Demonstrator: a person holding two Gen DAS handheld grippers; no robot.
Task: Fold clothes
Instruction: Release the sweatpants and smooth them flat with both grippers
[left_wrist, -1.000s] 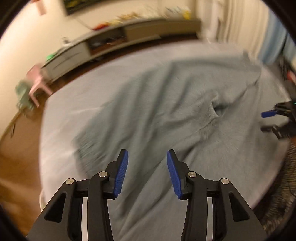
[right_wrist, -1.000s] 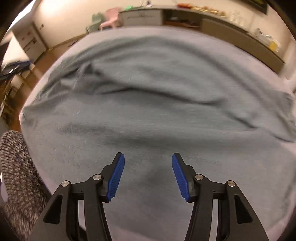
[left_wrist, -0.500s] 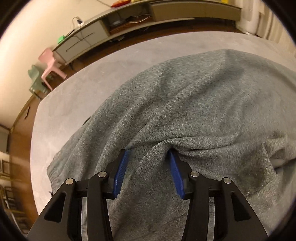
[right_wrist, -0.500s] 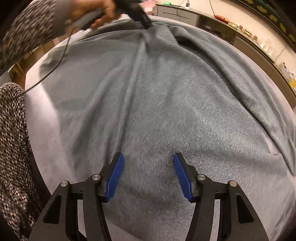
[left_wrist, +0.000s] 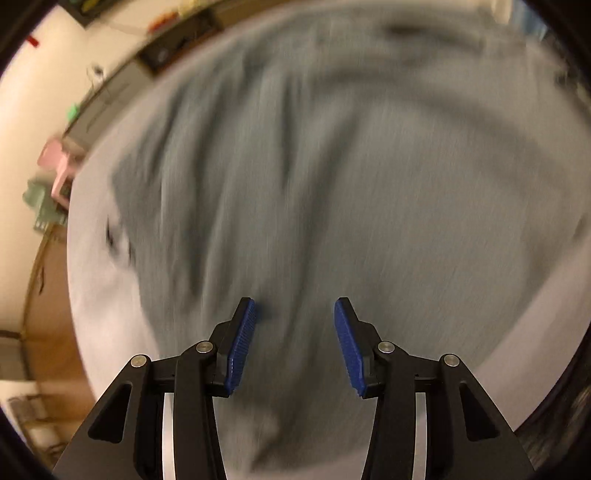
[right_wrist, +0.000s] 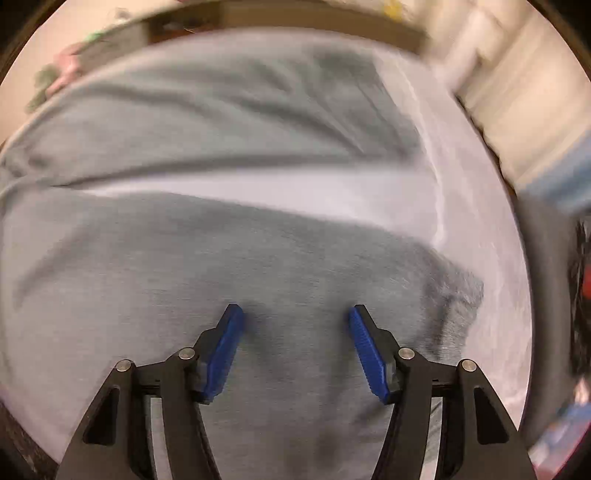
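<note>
Setting was a home living room: long low cabinet (left_wrist: 122, 92) along cream wall, small pink chair (left_wrist: 59, 166), wood floor (left_wrist: 55, 306), curtains (right_wrist: 517, 110).

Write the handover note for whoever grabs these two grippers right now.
Left gripper: jaws apart, nothing between them, above the grey garment.
Right gripper: jaws opening, nothing between them, over the garment near its ribbed cuff.
Garment lies spread and wrinkled on the light grey surface; a strip of surface shows between two parts of it.
Done: no neat fold visible; frames are blurred.
Left: smooth it, fold it.
</note>
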